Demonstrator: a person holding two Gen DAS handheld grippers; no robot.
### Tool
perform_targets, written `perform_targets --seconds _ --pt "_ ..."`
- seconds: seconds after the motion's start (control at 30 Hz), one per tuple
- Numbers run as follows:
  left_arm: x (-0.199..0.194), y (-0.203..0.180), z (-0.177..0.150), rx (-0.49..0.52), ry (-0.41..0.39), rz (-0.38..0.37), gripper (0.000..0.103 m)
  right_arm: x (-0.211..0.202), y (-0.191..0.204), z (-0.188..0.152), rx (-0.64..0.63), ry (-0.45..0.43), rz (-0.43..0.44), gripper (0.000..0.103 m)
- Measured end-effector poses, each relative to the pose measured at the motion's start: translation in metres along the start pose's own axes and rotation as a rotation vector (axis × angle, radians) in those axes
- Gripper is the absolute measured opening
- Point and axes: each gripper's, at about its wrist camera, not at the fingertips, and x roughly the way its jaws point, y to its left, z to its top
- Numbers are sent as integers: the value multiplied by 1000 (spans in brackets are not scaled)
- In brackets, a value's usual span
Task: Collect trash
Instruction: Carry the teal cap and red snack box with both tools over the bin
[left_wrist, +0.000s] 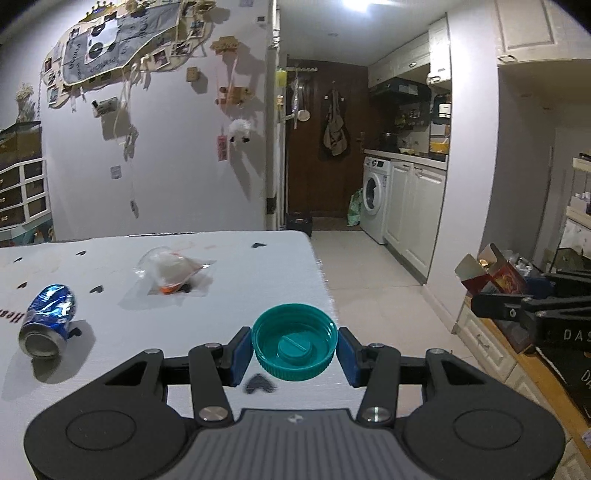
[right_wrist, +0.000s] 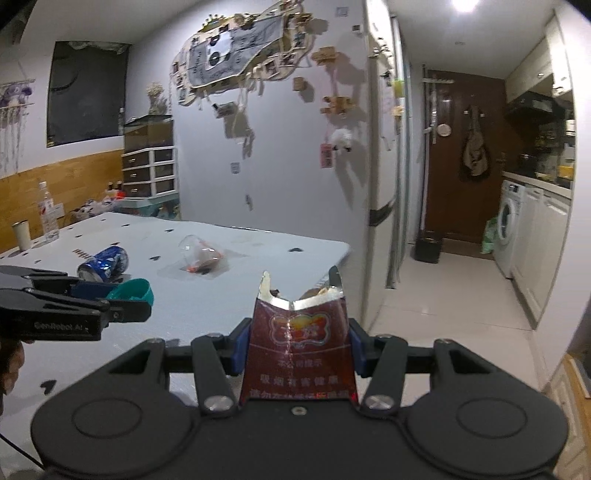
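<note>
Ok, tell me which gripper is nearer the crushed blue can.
Left. The left gripper, holding a teal cap, is beside the can; the right gripper is farther away.

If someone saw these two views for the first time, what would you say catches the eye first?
Each gripper is shut on a piece of trash: the left gripper pinches a teal bottle cap by its rim, and the right gripper clamps a torn dark-red cigarette pack. Behind them on the white table lie a crushed blue can on its side and a crumpled clear plastic bag.
</note>
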Motion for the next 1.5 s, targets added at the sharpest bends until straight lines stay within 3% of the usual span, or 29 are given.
perform_targets --seconds 0.37,0.73,1.07,1.5 --pt "14 -69 -6 31 16 -67 50 -37 -54 -23 49 5 -116 53" --pt "67 -140 -16 62 86 -154 50 -40 -122 -63 161 41 -222 53" --pt "133 -181 -30 80 160 -195 50 -1 -171 -105 206 102 -288 53" --pt "244 -190 -83 47 389 -199 50 89 -227 -170 370 331 -253 53"
